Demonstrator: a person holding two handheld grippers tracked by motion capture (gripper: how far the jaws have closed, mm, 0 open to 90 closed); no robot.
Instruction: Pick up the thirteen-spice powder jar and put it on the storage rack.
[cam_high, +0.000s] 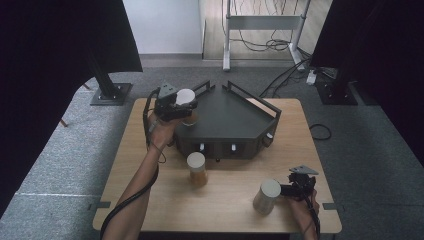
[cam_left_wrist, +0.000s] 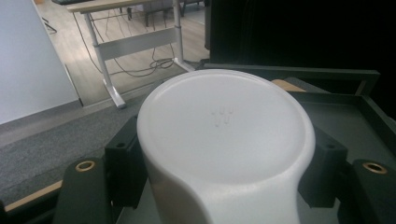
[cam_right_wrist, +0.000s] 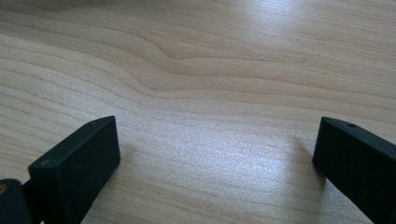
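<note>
Upper left of centre in the high view, our left gripper (cam_high: 181, 107) clamps a white-lidded jar (cam_high: 185, 96) upright over the dark tray (cam_high: 235, 122), tray floor directly below. Our right gripper (cam_high: 287, 190) (jaws spread wide, empty) rests just beside another jar (cam_high: 266, 196), lower right.

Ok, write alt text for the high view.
The left gripper holds a white-lidded jar over the corner of a dark angular tray on a wooden table. Two more jars stand in front, one amber-filled, the other beside the right gripper.
</note>
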